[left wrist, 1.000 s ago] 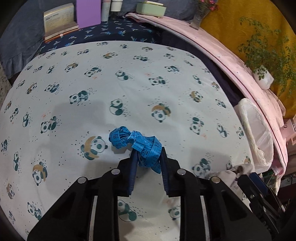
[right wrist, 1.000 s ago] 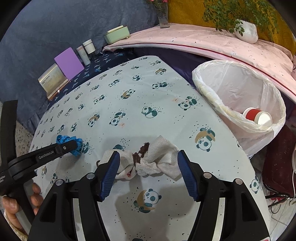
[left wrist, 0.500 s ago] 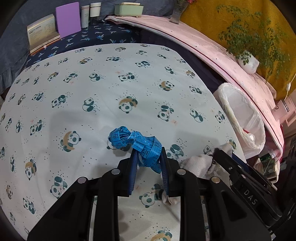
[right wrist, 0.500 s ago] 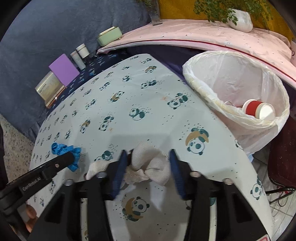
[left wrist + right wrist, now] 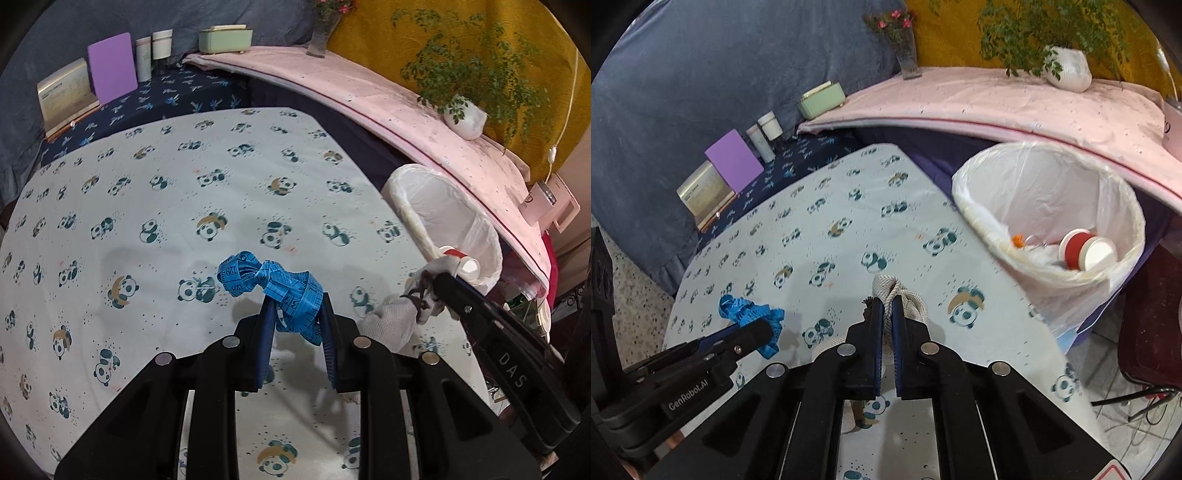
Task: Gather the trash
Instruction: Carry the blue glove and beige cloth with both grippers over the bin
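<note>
A knotted blue measuring tape and a bunched white cloth are held above the desk. A white-lined trash bin holds a red cup.

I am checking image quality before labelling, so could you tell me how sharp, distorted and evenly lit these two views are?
Left wrist view: strong fisheye bend with dark corners; the blue tape measure in the left hand-held gripper is sharp and casts a soft shadow on the panda cloth. Right wrist view: same bend; the trash bin is slightly soft; no harsh glare.
</note>
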A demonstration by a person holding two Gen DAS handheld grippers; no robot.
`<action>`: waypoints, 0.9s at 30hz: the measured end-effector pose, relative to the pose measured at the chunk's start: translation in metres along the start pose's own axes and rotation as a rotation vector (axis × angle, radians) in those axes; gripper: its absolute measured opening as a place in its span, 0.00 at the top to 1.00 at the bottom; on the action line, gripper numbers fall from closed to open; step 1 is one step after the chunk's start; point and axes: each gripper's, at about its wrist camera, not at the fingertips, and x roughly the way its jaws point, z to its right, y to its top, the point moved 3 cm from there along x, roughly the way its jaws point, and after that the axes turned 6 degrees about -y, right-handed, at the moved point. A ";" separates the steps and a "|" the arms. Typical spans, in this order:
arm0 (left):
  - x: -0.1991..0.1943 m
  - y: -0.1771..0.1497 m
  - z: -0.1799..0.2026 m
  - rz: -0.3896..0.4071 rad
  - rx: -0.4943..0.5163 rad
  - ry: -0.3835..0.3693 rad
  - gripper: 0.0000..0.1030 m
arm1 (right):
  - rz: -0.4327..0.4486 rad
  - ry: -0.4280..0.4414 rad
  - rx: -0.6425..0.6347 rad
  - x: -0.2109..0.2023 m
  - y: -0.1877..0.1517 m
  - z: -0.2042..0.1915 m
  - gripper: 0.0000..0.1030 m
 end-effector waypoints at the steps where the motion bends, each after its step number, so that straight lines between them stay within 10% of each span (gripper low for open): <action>1: -0.001 0.001 0.004 0.003 0.007 -0.002 0.78 | 0.012 -0.001 0.003 -0.004 0.003 0.002 0.95; 27: 0.052 0.050 0.178 -0.052 0.335 -0.176 0.77 | 0.291 -0.199 0.214 -0.082 0.086 0.156 0.95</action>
